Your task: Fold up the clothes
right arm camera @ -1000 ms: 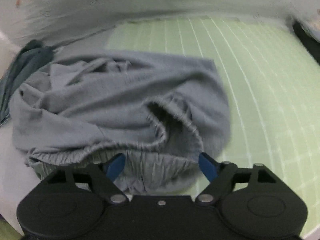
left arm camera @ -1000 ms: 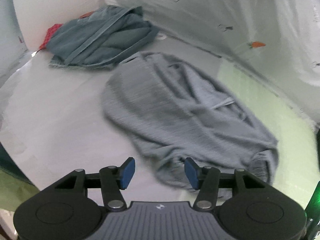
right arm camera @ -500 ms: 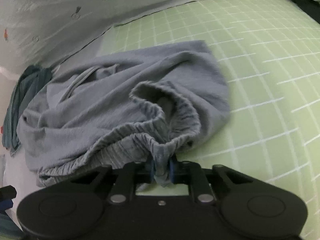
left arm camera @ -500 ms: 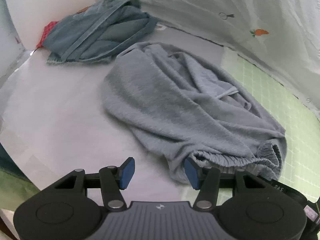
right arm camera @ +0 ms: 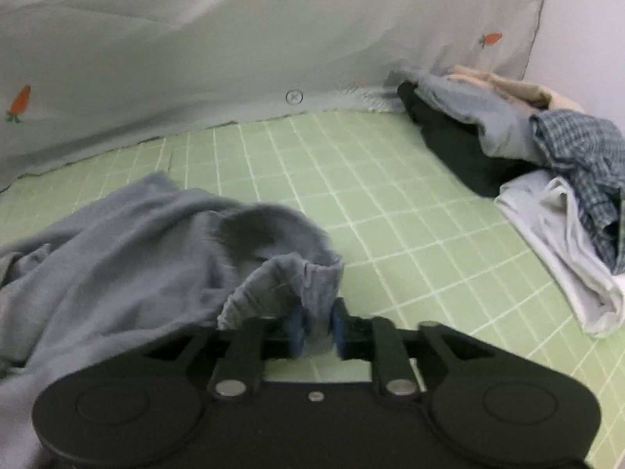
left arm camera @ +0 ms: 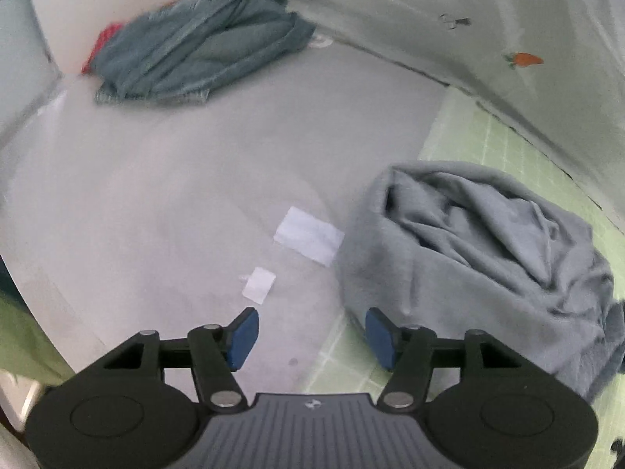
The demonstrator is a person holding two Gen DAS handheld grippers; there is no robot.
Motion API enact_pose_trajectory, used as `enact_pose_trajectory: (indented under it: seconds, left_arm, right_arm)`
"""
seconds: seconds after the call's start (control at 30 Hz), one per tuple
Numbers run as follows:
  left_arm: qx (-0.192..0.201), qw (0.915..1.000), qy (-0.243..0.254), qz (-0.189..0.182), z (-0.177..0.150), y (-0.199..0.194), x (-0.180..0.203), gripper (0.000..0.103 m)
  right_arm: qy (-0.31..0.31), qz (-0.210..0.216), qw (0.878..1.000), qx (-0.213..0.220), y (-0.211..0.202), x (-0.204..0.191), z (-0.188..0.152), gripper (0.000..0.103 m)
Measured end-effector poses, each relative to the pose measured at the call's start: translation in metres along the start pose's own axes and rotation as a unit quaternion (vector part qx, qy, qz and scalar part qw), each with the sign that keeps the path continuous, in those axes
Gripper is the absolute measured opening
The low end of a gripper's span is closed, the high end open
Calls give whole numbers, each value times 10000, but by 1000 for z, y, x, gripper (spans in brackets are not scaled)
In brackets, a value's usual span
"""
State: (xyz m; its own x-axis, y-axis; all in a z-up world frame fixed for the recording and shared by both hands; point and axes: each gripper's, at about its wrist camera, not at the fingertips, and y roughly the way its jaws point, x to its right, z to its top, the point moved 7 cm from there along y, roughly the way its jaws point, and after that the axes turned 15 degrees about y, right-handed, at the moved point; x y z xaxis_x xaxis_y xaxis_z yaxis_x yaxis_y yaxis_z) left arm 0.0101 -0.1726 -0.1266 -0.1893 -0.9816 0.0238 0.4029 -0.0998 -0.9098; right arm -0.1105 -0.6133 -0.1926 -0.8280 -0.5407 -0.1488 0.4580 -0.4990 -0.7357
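Right hand-held gripper pinching grey garment waistband; left hand-held gripper open, empty. Thin hold: could slip, bunching cloth.

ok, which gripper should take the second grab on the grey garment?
Left. The left gripper is open and empty beside the grey garment; the right gripper is already shut on its waistband.

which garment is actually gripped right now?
The light grey garment: right gripper is shut on its ribbed hem. The teal garment lies untouched in the far corner; left gripper is open.
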Motion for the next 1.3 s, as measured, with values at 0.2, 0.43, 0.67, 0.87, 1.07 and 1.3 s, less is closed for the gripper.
enact_pose_trajectory:
  seconds: [0.2, 0.43, 0.67, 0.87, 1.07, 1.3]
  left_arm:
    - [21, 9994, -163, -319, 18, 15, 9, 73]
    - [-8, 9976, -120, -676, 52, 45, 21, 74]
    - [-252, 9983, 195, -496, 67, 68, 33, 74]
    - [-250, 9990, 204, -314, 59, 61, 31, 74]
    - [-146, 9996, 183, -165, 44, 46, 24, 74]
    - [-148, 9981, 353, -479, 54, 57, 47, 74]
  right_arm:
    - [478, 732, 9946, -566, -26, -7, -30, 69]
    - [338, 1315, 9832, -1216, -34, -34, -57, 79]
    - [83, 1327, 9785, -1578, -24, -48, -75, 37]
    - [1, 956, 9905, -985, -29, -5, -50, 8]
    - [339, -212, 9981, -474, -20, 87, -12, 9]
    - [648, -544, 9944, -632, -3, 111, -14, 22]
